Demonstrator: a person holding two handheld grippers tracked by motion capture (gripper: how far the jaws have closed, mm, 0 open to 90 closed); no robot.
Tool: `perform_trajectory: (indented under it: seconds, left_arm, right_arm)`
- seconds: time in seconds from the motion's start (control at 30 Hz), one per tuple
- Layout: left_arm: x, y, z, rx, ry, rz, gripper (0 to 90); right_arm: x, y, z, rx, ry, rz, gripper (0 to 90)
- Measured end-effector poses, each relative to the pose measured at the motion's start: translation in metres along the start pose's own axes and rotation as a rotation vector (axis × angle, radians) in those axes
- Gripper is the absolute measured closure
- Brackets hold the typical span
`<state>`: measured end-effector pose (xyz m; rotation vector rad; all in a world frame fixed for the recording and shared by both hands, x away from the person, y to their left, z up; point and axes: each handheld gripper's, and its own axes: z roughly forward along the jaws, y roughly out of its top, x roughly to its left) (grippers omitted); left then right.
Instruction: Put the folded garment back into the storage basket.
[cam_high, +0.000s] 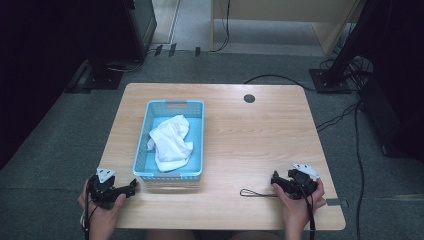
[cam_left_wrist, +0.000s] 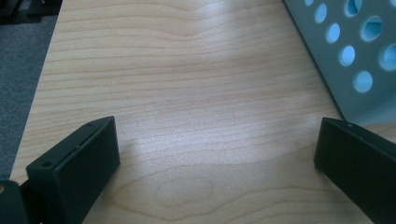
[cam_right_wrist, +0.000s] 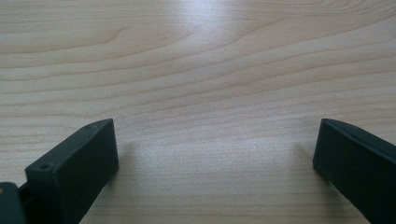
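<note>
A light blue plastic basket (cam_high: 145, 140) stands on the left half of the wooden table (cam_high: 250, 135), and a crumpled white cloth (cam_high: 170, 142) lies inside it. My left gripper (cam_high: 131, 186) rests at the table's front left corner, just left of the basket's near end, open and empty. In the left gripper view the gripper (cam_left_wrist: 217, 147) frames bare wood, with the basket's perforated wall (cam_left_wrist: 345, 51) at upper right. My right gripper (cam_high: 274, 179) lies near the front right edge, open with nothing between its jaws. The right gripper view shows that gripper (cam_right_wrist: 215, 144) over plain tabletop.
A thin black cord loop (cam_high: 255, 193) lies on the table left of the right gripper. A round cable hole (cam_high: 249, 98) sits near the far edge. Cables (cam_high: 350, 112) and dark stands (cam_high: 335, 70) are on the grey floor beyond and to the right.
</note>
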<state>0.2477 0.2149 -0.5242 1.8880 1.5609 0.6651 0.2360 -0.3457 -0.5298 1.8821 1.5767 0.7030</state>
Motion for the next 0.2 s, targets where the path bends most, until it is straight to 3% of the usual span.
perform_trajectory:
  seconds: [0.2]
  left_arm:
    - [0.0001,0.0001,0.0000,0.001,0.000,0.000,0.0]
  right_arm:
    - [-0.0013,-0.0002,-0.0004,0.000,-0.008,0.005,0.0]
